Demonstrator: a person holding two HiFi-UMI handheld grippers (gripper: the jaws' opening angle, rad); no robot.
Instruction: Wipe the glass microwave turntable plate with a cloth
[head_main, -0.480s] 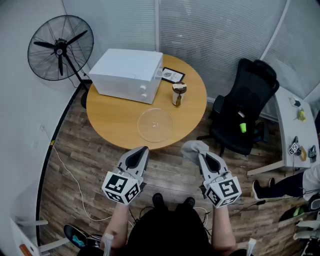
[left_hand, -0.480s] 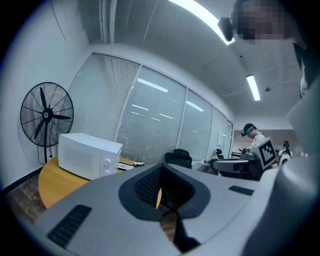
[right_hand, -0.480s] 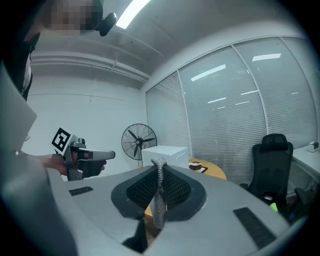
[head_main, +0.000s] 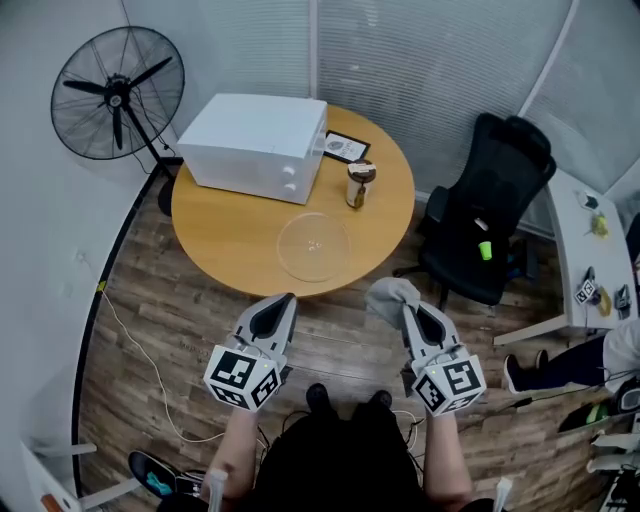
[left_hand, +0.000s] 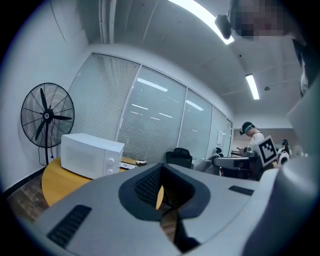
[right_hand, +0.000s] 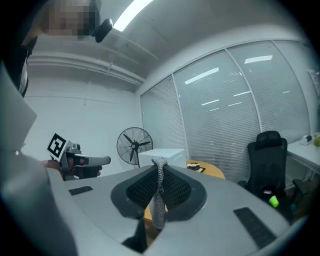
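The clear glass turntable plate (head_main: 313, 247) lies flat on the round wooden table (head_main: 230, 240), near its front edge. My right gripper (head_main: 408, 308) is held off the table's near side, over the floor, and is shut on a grey cloth (head_main: 388, 294) that bunches out past its tip; in the right gripper view the cloth (right_hand: 159, 190) runs as a strip pinched between the jaws. My left gripper (head_main: 281, 304) sits level with the right one, also short of the table, shut with nothing in it (left_hand: 159, 190).
A white microwave (head_main: 258, 147) stands at the table's back left, a jar (head_main: 358, 184) and a dark framed card (head_main: 346, 148) beside it. A standing fan (head_main: 118, 95) is at the left, a black office chair (head_main: 490, 215) at the right. A cable crosses the wooden floor.
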